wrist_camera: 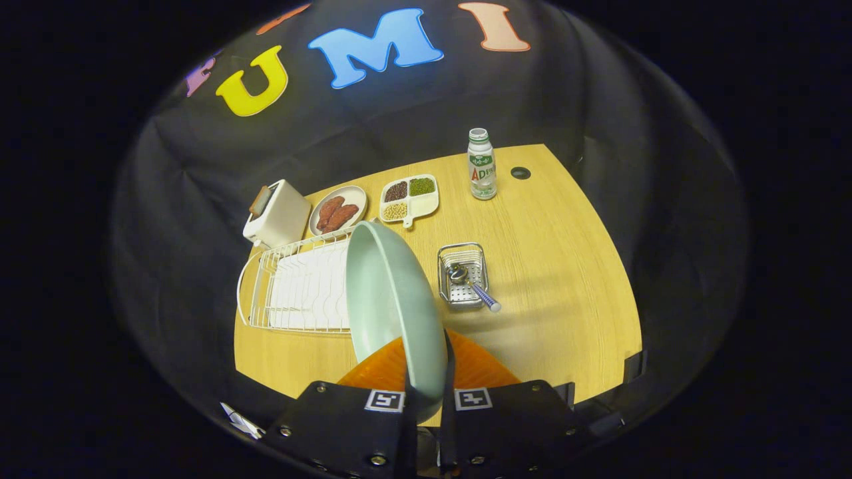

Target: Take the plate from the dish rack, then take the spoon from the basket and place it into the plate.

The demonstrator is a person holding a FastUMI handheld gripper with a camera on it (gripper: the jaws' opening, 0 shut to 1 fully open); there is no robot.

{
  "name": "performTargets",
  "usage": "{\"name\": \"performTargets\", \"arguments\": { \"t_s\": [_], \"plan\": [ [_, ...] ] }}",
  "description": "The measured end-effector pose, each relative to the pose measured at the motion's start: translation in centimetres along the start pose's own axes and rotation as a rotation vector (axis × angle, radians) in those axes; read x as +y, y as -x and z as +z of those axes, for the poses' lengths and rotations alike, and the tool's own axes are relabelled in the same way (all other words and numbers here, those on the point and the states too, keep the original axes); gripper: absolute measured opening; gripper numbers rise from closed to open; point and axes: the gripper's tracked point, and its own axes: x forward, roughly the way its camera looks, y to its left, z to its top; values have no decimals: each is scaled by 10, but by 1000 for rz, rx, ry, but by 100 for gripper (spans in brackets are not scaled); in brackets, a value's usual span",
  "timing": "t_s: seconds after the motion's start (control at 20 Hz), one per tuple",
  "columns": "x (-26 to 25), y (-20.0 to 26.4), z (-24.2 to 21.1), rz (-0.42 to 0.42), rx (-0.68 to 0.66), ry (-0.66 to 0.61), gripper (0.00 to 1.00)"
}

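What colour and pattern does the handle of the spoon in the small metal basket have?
Blue-and-white pattern, apparently stripes, on the spoon's handle, seen in the gripper view.

Wooden table (566,266); dish rack (299,286), basket (462,274), toaster (276,213), two food plates, bottle (482,165)

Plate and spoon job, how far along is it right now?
Done: the plate is out of the dish rack, which looks bare. In hand: the tongs are shut on the plate's rim, holding it on edge above the table. Left: set it down, then move the spoon from the basket onto it.
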Motion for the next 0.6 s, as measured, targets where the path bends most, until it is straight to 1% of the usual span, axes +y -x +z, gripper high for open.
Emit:
{"name": "performTargets", "arguments": {
  "t_s": [0.2,0.3,0.4,0.6],
  "plan": [
    [-12,-1,-29,39,-6,-28,13],
    [-15,-9,-45,73,7,-51,13],
    [-25,-19,-64,67,29,-68,13],
    [-25,-40,-100,114,62,-114,13]
  ]
}}
